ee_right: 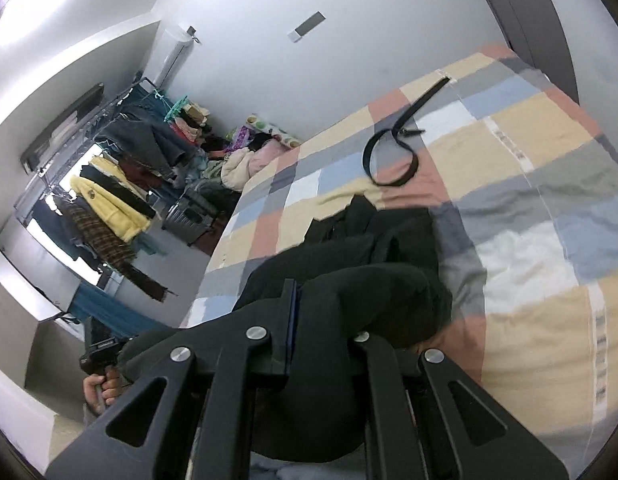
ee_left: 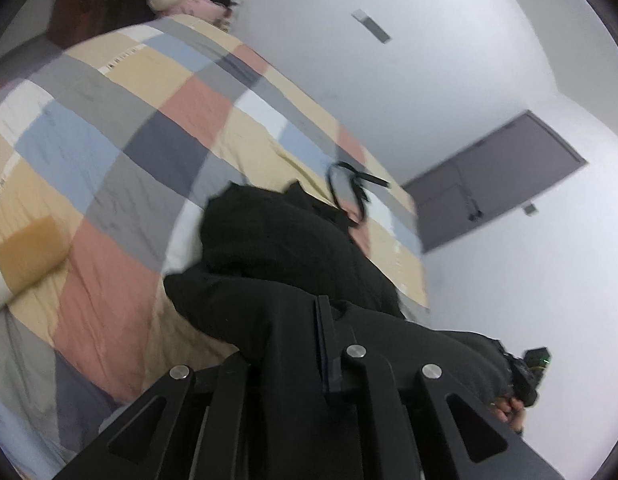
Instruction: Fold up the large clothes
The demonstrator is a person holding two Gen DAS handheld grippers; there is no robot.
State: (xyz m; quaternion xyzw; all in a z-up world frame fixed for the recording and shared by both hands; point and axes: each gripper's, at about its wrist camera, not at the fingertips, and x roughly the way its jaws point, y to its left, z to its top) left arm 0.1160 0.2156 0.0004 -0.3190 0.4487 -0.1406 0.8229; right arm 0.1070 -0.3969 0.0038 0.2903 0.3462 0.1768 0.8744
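A large black garment (ee_left: 277, 248) lies bunched on a bed with a checked cover (ee_left: 109, 160). My left gripper (ee_left: 293, 344) is shut on a fold of it, the cloth draped over and between the fingers. In the right wrist view the same black garment (ee_right: 369, 272) hangs from my right gripper (ee_right: 321, 320), which is shut on another part of it. The garment stretches between both grippers, lifted a little off the checked cover (ee_right: 529, 200). Each gripper's far finger is hidden under cloth.
A black belt (ee_right: 393, 152) lies looped on the bed beyond the garment; it also shows in the left wrist view (ee_left: 349, 192). A clothes rack (ee_right: 109, 184) and a pile of clothes (ee_right: 237, 160) stand past the bed. A grey door (ee_left: 497, 176) is in the wall.
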